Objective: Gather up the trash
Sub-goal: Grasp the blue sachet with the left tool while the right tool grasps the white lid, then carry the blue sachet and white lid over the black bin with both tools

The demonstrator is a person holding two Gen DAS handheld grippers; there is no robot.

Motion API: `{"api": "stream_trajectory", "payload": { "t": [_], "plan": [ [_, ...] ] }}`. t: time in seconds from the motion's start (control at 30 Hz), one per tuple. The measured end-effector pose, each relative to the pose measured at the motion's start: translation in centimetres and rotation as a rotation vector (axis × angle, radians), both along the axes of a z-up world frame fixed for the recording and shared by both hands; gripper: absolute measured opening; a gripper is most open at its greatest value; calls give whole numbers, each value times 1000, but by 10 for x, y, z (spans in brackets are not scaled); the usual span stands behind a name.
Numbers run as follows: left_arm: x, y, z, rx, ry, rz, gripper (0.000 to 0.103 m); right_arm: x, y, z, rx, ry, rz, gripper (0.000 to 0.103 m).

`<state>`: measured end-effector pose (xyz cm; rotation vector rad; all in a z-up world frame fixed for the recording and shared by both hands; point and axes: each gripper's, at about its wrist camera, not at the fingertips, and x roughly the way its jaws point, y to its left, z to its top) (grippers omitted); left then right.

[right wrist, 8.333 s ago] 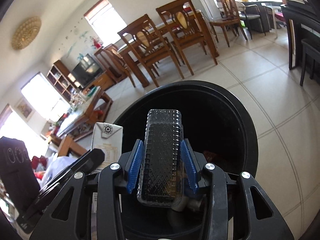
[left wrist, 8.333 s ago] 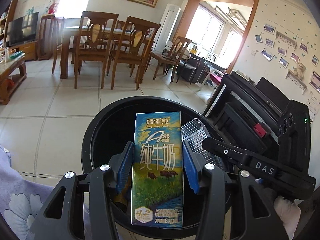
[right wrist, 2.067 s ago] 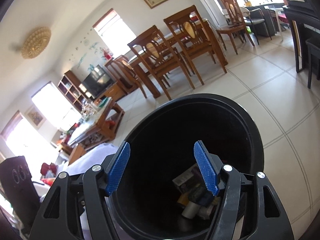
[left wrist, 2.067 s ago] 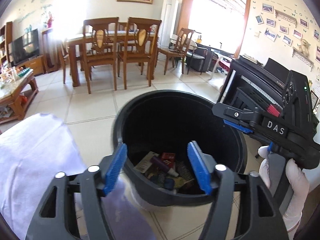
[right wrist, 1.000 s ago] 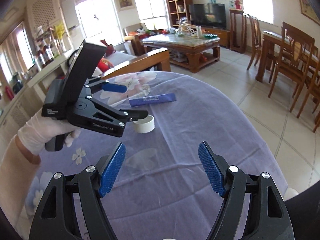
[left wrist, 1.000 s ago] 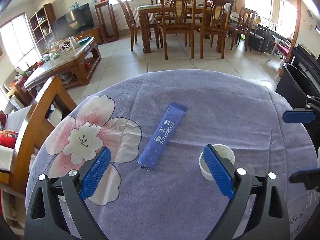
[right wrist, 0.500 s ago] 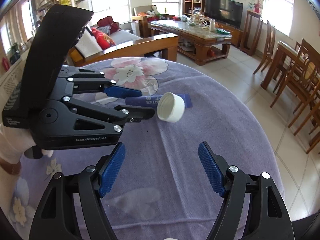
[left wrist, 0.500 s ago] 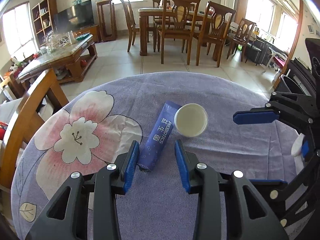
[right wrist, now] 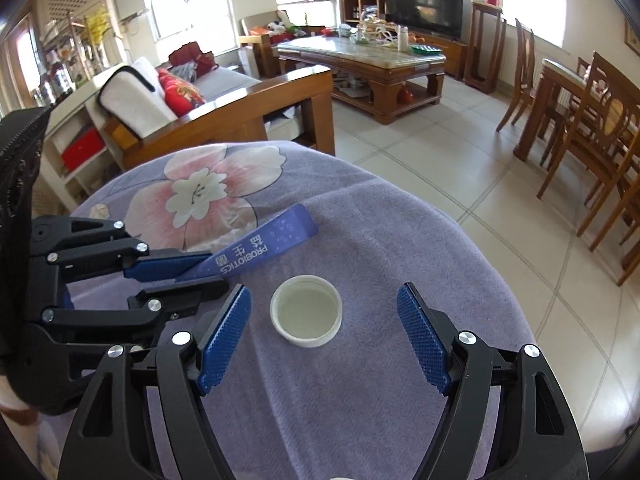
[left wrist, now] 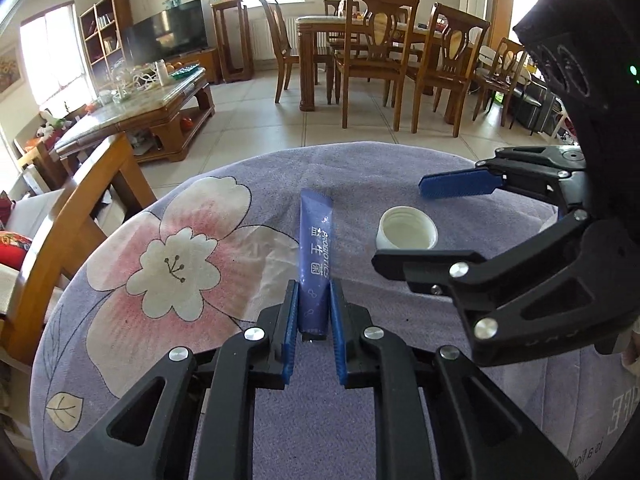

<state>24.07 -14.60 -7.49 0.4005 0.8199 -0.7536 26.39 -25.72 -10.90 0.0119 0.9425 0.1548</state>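
A blue probiotics sachet [left wrist: 315,256] lies on the purple flowered tablecloth [left wrist: 168,264]. My left gripper [left wrist: 313,304] is shut on the sachet's near end. The sachet also shows in the right wrist view [right wrist: 256,250], held by the left gripper [right wrist: 188,270]. A white plastic cap [right wrist: 306,311], open side up, sits on the cloth just right of the sachet [left wrist: 407,233]. My right gripper [right wrist: 324,308] is open, with one jaw on each side of the cap, not touching it.
The round table's edge falls off to tiled floor [right wrist: 480,184]. A wooden sofa arm [left wrist: 80,216] stands close at the left. A coffee table [right wrist: 368,60] and dining chairs [left wrist: 400,52] stand farther off.
My left gripper has closed on the sachet's near end. My right gripper has moved down so its open jaws sit on both sides of the white cap.
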Motion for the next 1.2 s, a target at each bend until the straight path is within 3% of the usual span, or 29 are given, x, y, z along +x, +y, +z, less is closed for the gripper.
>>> {"api": "stream_trajectory", "payload": {
  "t": [0.03,0.1,0.17,0.2,0.4,0.7,1.0,1.2],
  "plan": [
    [0,0,0,1,0,2,14,1,5,-3,-14,0,1,68],
    [2,3,1,-12,9,3,13,0,10,-4,-71,-29,-9,51],
    [1,7,3,-39,10,12,13,0,10,-6,-41,-27,-4,38],
    [1,10,4,-53,8,14,13,0,8,-5,-28,-24,-6,37],
    [-1,21,7,-86,14,26,13,-16,-7,-2,62,-32,-33,37],
    [-29,22,37,-160,-41,14,13,-85,-33,34,227,-107,-41,37],
    [-88,-5,62,-189,-84,-47,13,-184,-74,76,349,-217,-55,37],
    [-142,-49,89,-233,-100,-150,14,-269,-140,97,426,-327,-179,37]
  ]
}}
